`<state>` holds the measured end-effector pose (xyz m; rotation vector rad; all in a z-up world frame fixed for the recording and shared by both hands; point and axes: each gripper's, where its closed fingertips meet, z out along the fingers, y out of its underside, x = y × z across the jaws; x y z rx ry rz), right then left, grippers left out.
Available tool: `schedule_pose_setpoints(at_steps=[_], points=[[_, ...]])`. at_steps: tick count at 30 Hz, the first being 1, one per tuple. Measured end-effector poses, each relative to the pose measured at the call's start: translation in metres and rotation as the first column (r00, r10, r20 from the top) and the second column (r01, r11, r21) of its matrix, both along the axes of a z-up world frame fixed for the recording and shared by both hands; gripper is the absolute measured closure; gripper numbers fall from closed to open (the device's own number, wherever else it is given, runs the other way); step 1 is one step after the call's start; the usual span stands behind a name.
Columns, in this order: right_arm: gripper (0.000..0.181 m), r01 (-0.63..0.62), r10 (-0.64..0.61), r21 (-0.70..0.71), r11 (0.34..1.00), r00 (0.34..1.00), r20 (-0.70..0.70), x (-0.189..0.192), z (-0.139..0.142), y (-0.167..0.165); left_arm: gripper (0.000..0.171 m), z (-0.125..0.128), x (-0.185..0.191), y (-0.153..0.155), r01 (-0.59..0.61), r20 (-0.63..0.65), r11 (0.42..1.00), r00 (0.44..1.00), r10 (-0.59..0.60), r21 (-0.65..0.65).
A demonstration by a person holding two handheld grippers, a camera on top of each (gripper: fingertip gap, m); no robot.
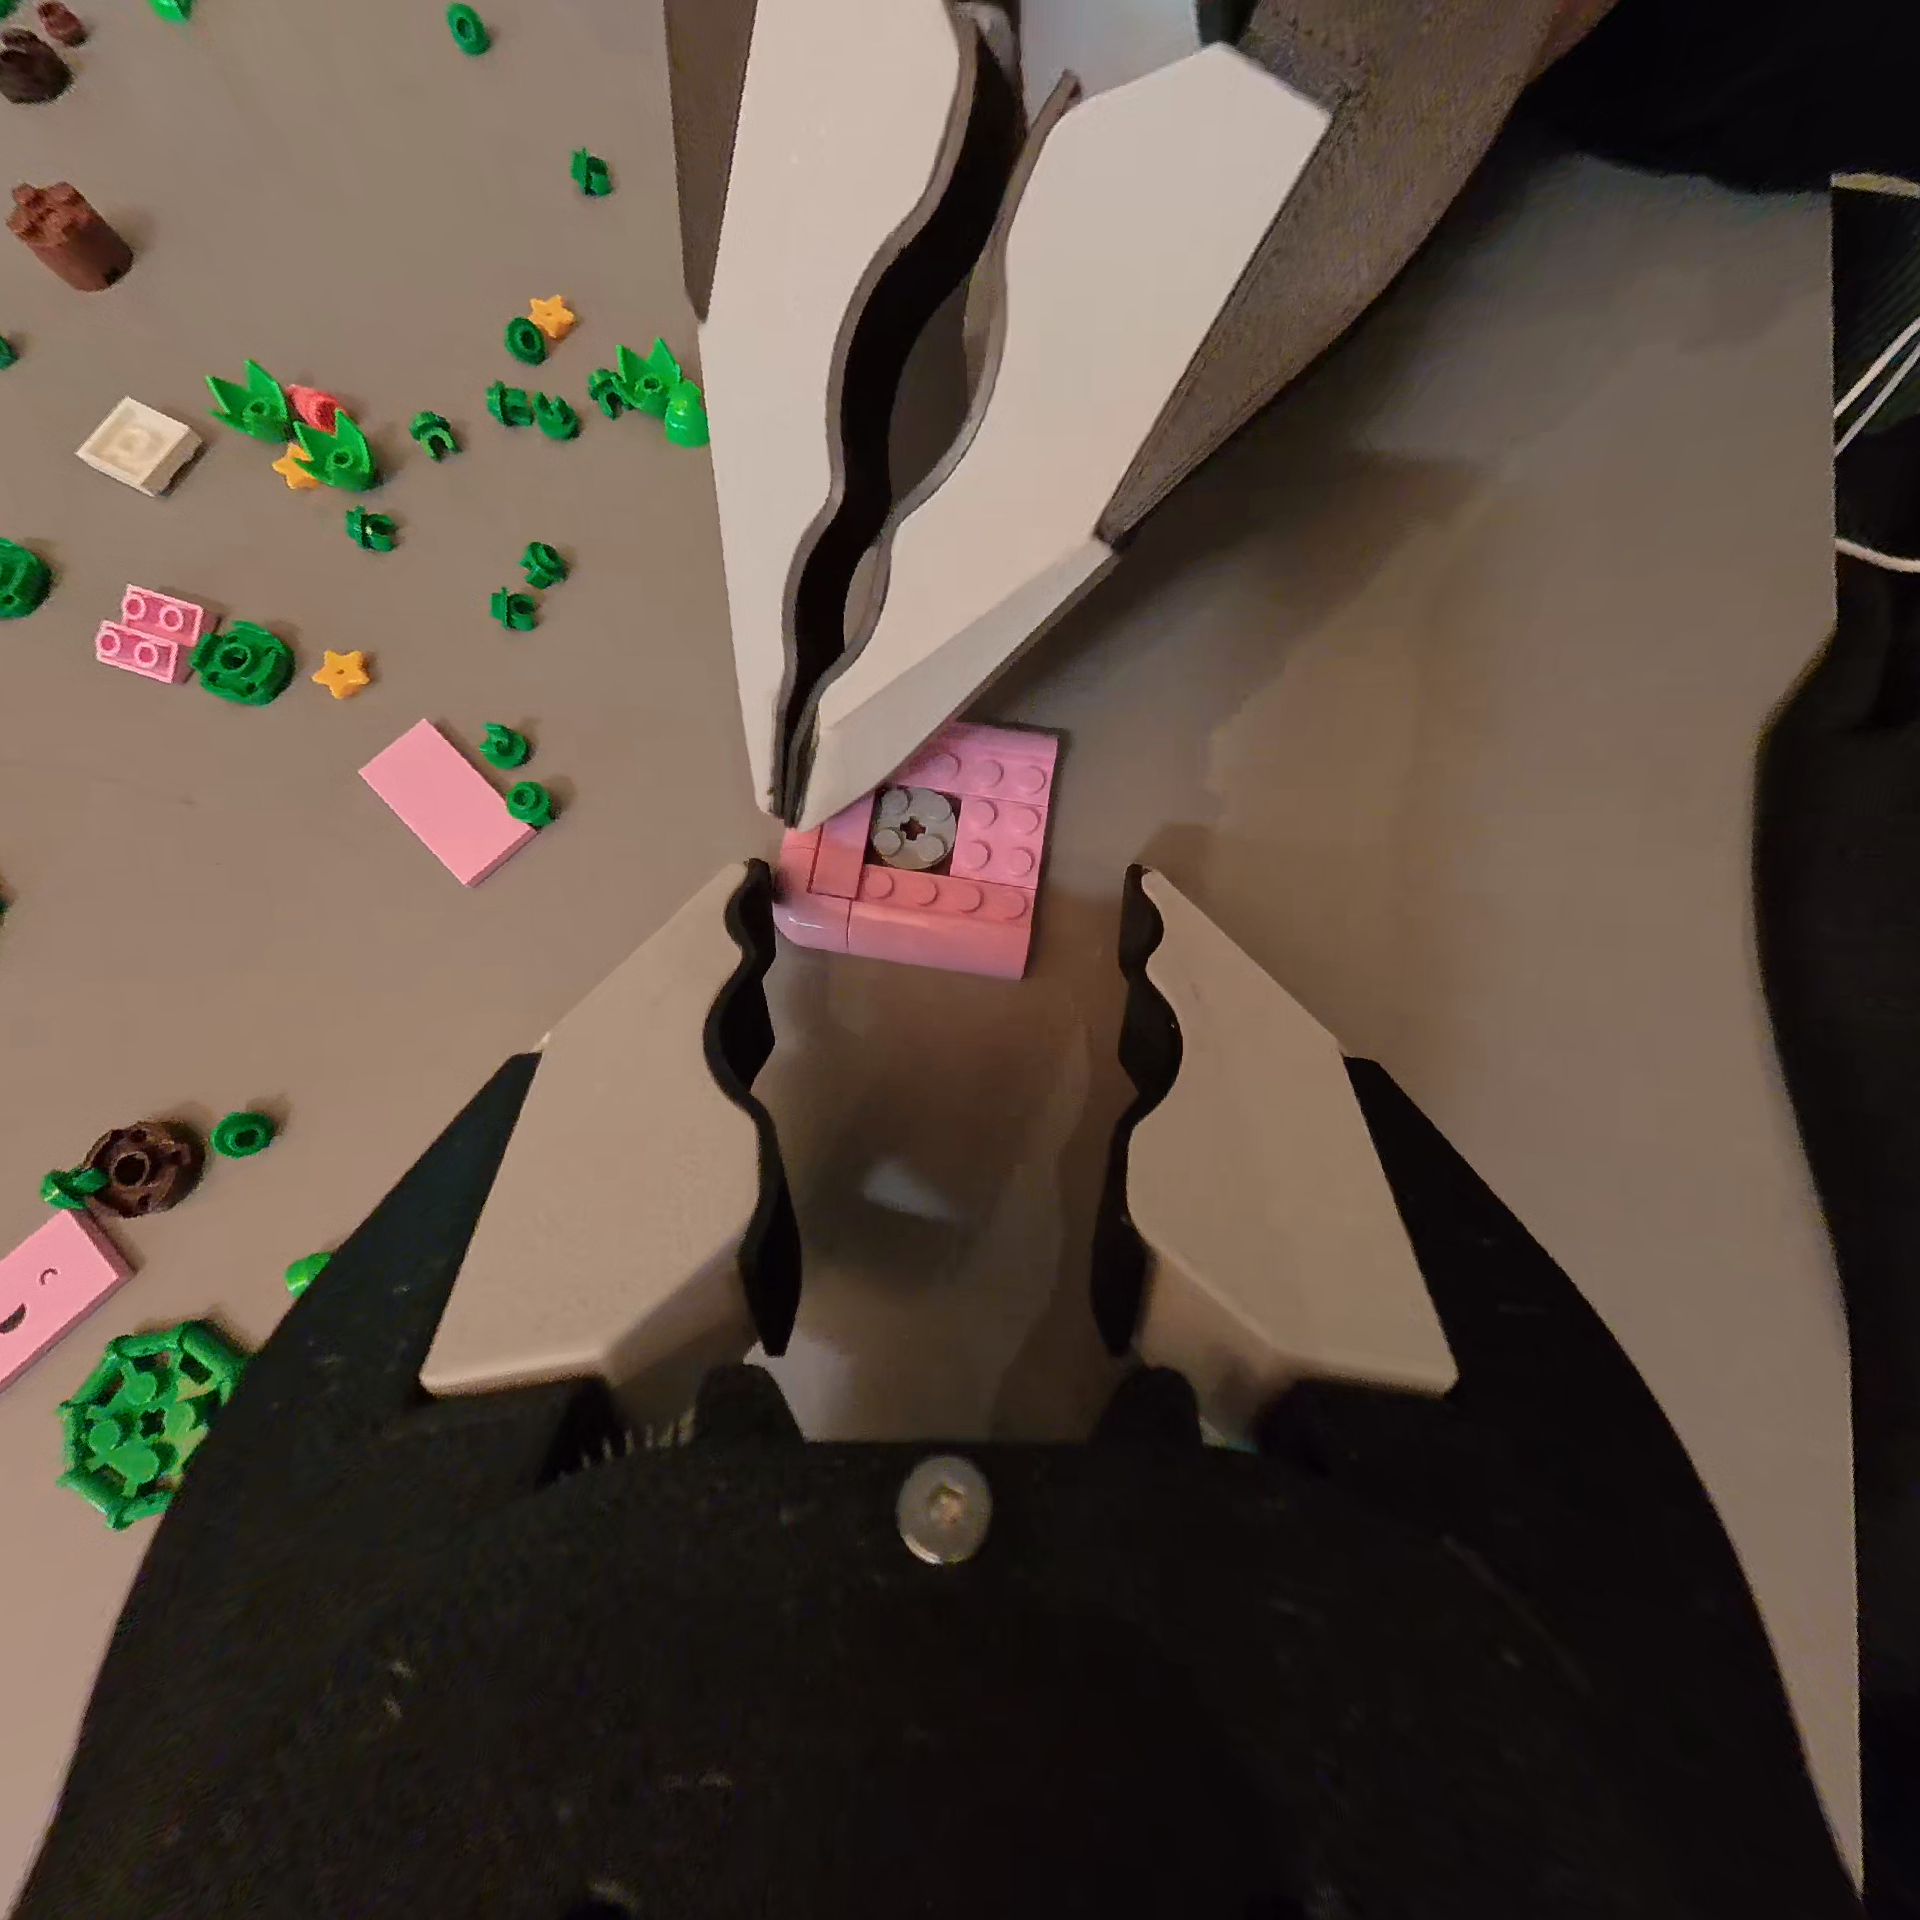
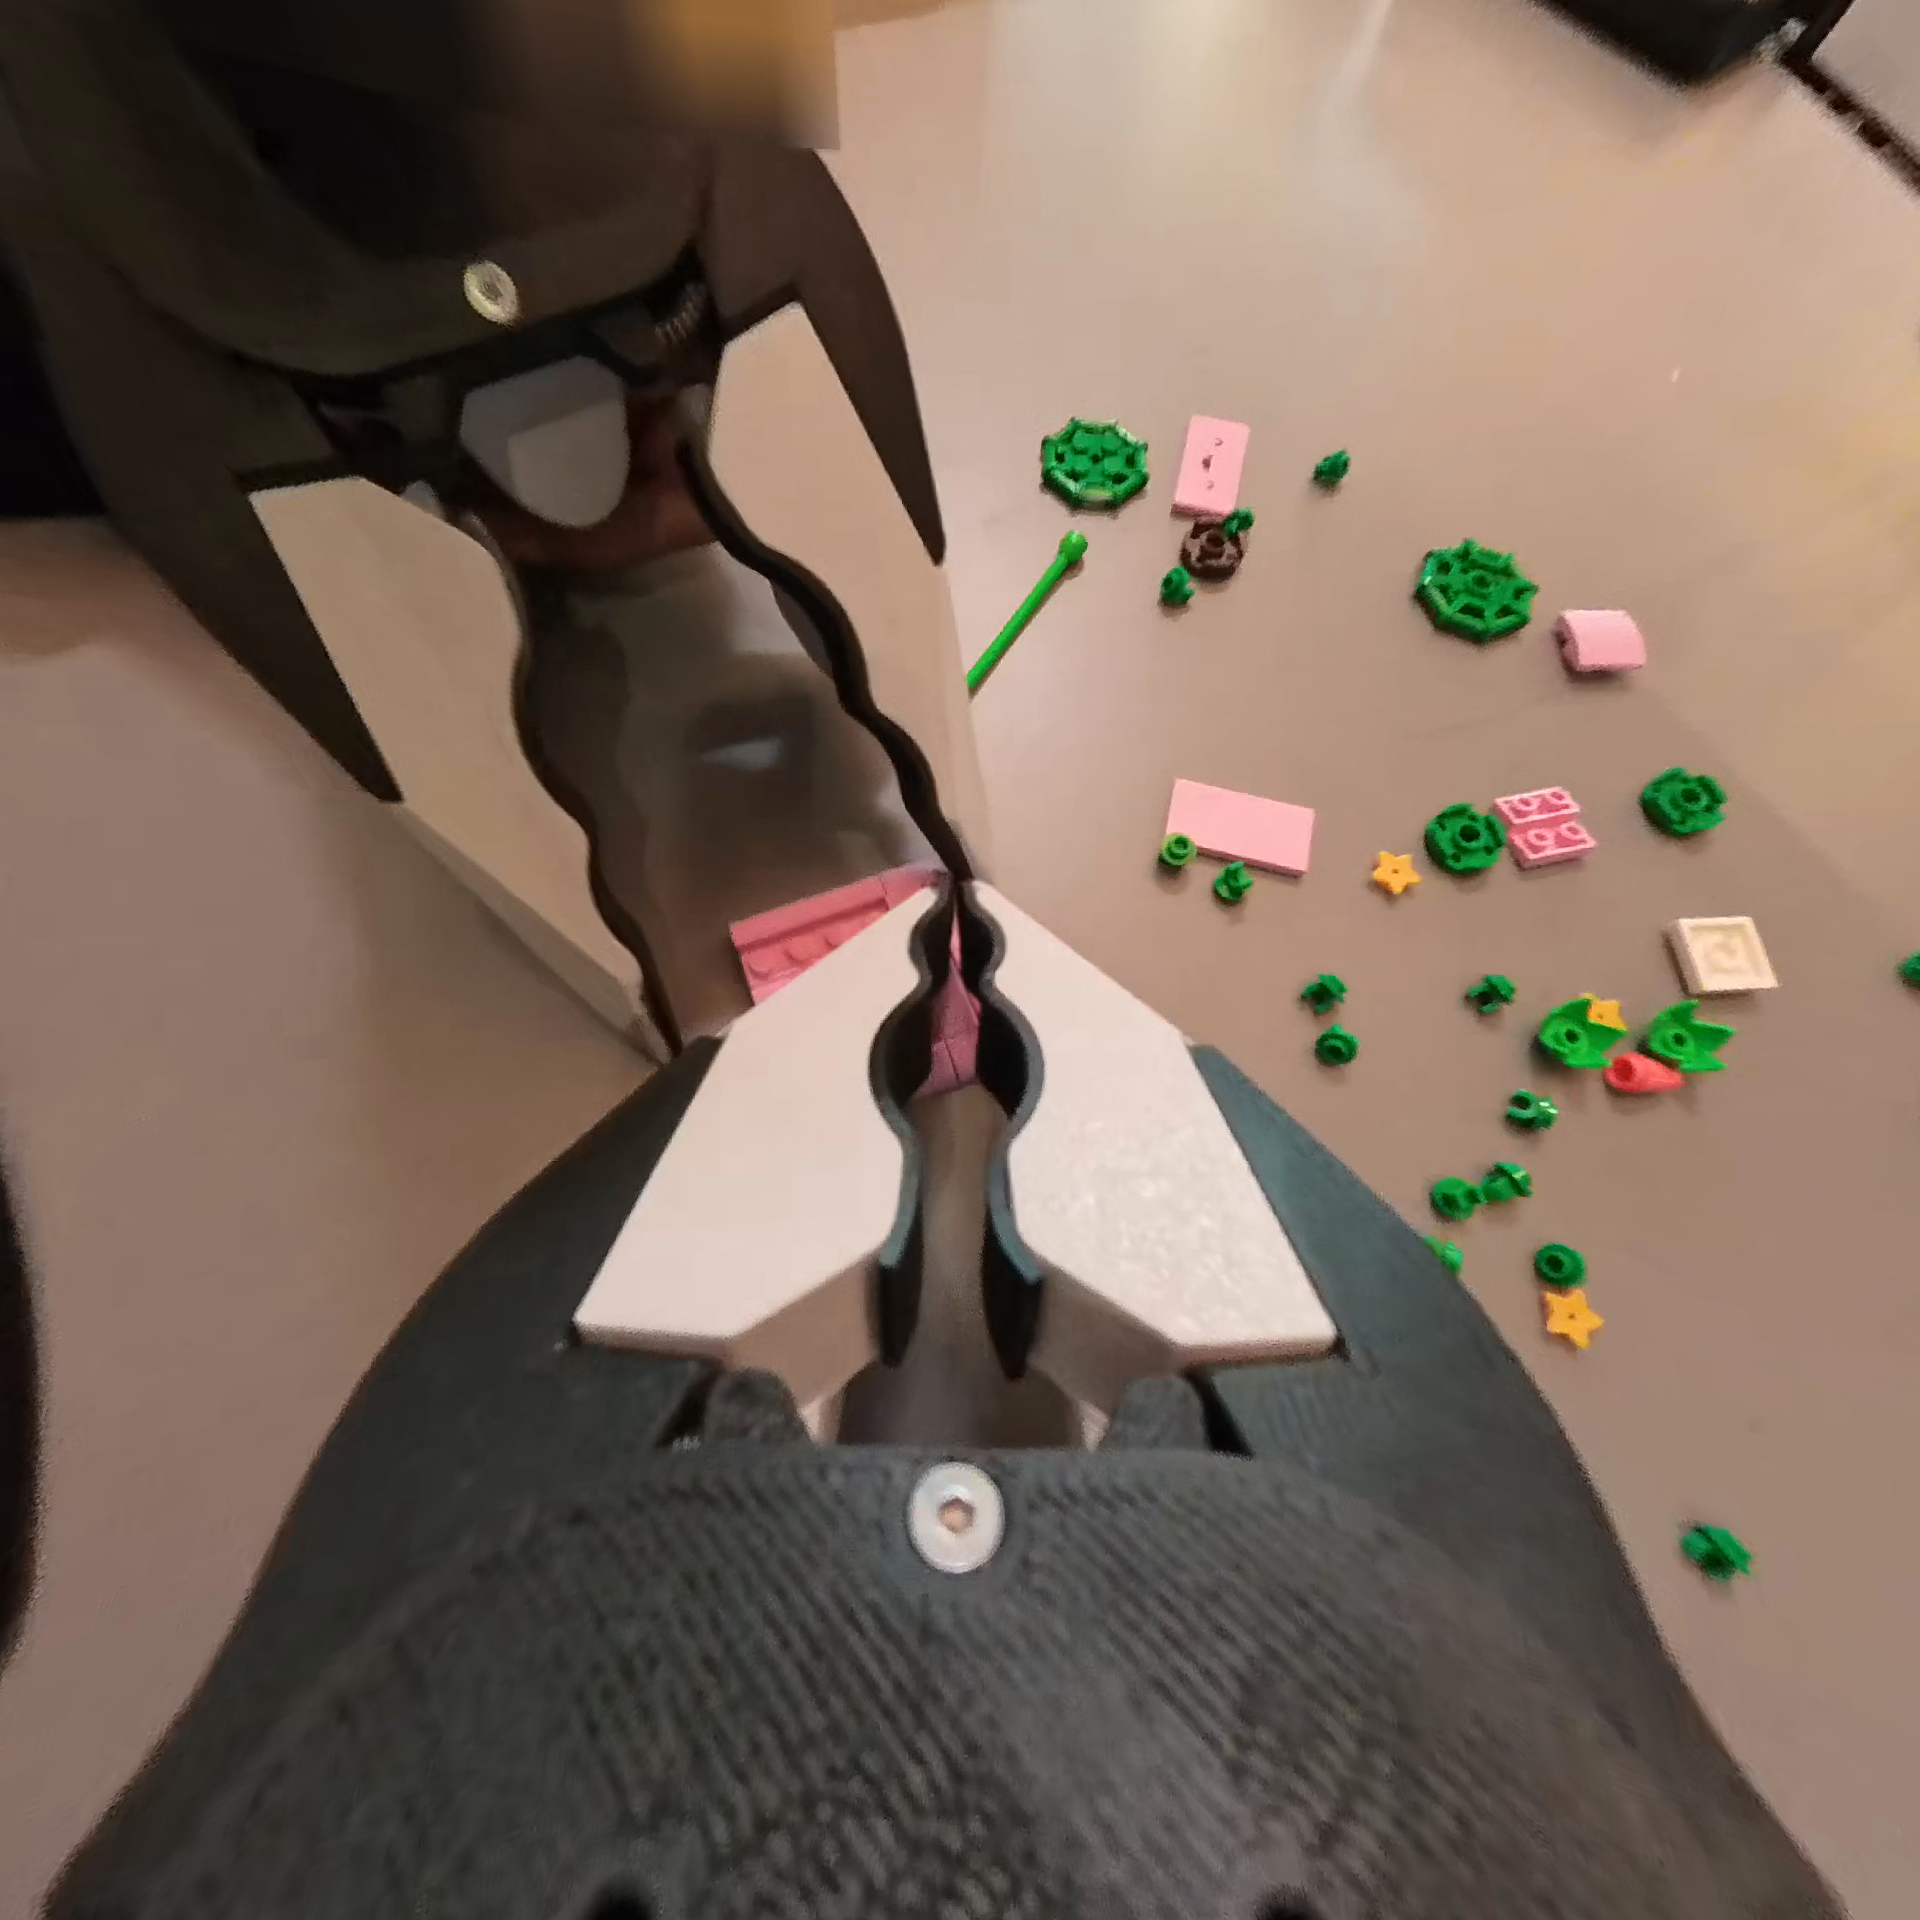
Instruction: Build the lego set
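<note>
A small pink lego build (image 1: 987, 831) with a grey round piece (image 1: 912, 826) set in its middle sits on the grey table. My left gripper (image 1: 943, 883) is open, and the build lies just beyond its tips, between them. My right gripper (image 1: 792, 810) comes in from the far side, shut, with its tips pressed on the build's near-left corner. In the right wrist view my right gripper (image 2: 956, 899) is shut over the pink build (image 2: 800, 940), which is mostly hidden by the fingers. The left gripper's fingers (image 2: 436, 665) stand open opposite.
Loose pieces lie to the left of the build: a pink flat tile (image 1: 447, 800), two pink studded plates (image 1: 151, 634), a white tile (image 1: 140, 445), brown pieces (image 1: 68, 234), and several green bits and yellow stars. A green rod (image 2: 1023, 613) lies nearby. The table edge (image 1: 1839, 727) runs along the right. Left and right tips are no more than a few centimetres apart.
</note>
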<state>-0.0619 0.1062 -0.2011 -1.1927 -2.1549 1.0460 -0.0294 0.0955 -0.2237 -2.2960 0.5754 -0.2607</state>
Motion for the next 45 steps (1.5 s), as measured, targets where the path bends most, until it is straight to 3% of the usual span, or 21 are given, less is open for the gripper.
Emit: schedule_pose_setpoints(at_steps=[7, 18, 31, 36, 40, 45], points=[[0.178, -0.102, 0.083, -0.081, 0.991, 0.974, -0.213, 0.008, 0.043, -0.037, 0.108, 0.0, 0.0, 0.0, -0.005, 0.033, 1.0, 0.999, 0.005, -0.015], [0.18, -0.181, 0.176, 0.023, 0.983, 0.908, -0.381, 0.018, 0.057, -0.066, 0.107, 0.001, 0.0, 0.0, -0.005, 0.05, 1.0, 0.999, 0.006, -0.019], [0.179, -0.175, 0.154, -0.027, 0.984, 0.92, -0.36, 0.016, 0.057, -0.061, 0.107, 0.001, 0.0, 0.001, -0.005, 0.046, 1.0, 0.999, 0.006, -0.018], [0.178, -0.051, 0.026, -0.07, 0.996, 0.947, -0.319, 0.005, 0.06, -0.023, 0.107, 0.001, -0.001, 0.001, -0.006, 0.047, 1.0, 0.999, 0.007, -0.018], [0.163, -0.005, 0.006, 0.003, 1.0, 0.989, -0.145, 0.004, 0.031, 0.006, 0.108, 0.0, -0.001, 0.001, -0.006, 0.028, 1.0, 1.0, 0.007, -0.013], [0.181, -0.028, 0.027, -0.012, 1.0, 0.997, -0.075, 0.006, 0.017, 0.005, 0.107, 0.0, -0.001, 0.0, -0.006, 0.016, 1.0, 1.0, 0.006, -0.01]])
